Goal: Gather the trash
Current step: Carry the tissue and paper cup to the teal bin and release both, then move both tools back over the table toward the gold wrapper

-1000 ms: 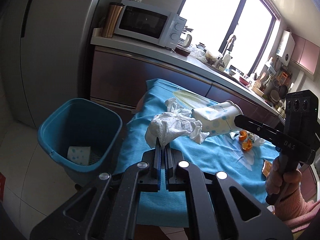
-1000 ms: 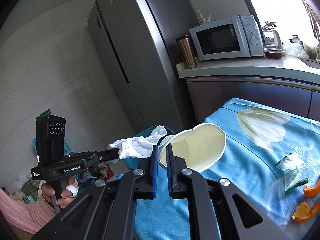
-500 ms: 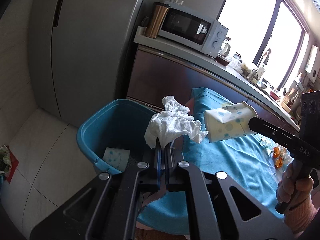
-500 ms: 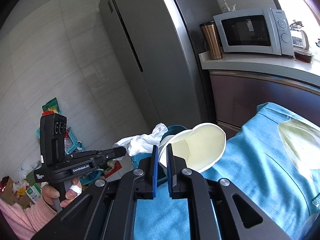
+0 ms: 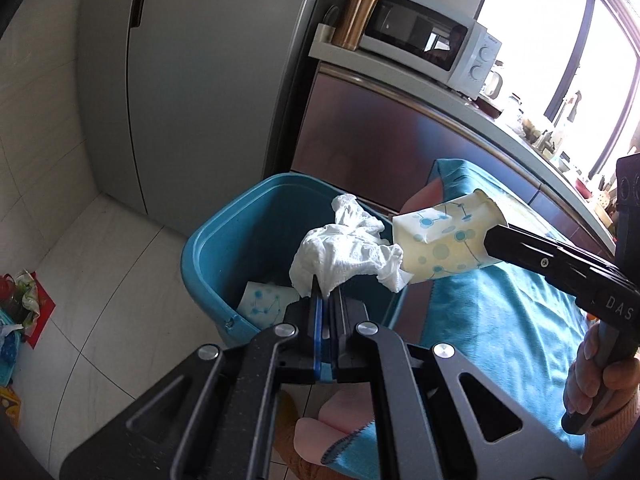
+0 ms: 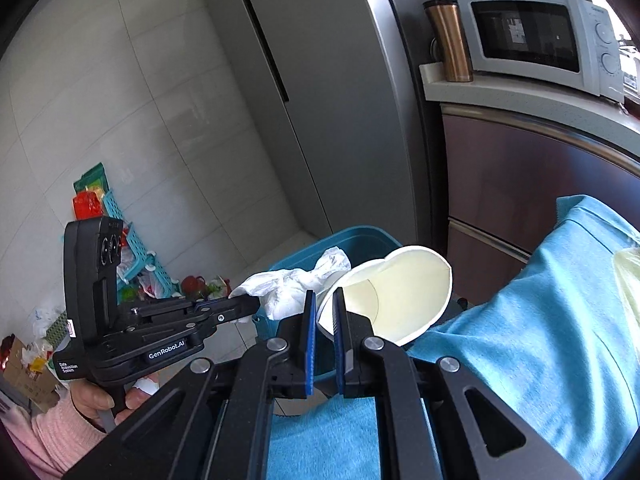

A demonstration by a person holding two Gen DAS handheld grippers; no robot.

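The step in hand looks like the drop into the blue bin [image 5: 224, 248], which stands on the floor just past the end edge of the table [image 5: 500, 320] with its blue cloth. To do it well, I think each piece must be brought fully over the opening of the bin before the fingers let go, not only over its rim. The tissue is light and may stick to a pad or float aside, so a low release, well inside the walls, is safer. The cup is crushed at its rim and could catch the near rim of the bin and fall to the floor if released too early.

The left gripper [image 5: 326, 300] has its fingers closed on the crumpled white tissue [image 5: 344, 248]. The tissue stands up from the fingertips and hangs above the inside of the bin, near its table-side wall. The right gripper [image 6: 323, 312] has its fingers closed on the rim of the dotted paper cup [image 5: 444, 244], with one finger inside the mouth. The cup lies on its side, its bottom toward the bin, above the table-side rim and touching the tissue. Another dotted cup [image 5: 264, 302] already lies at the bottom of the bin.
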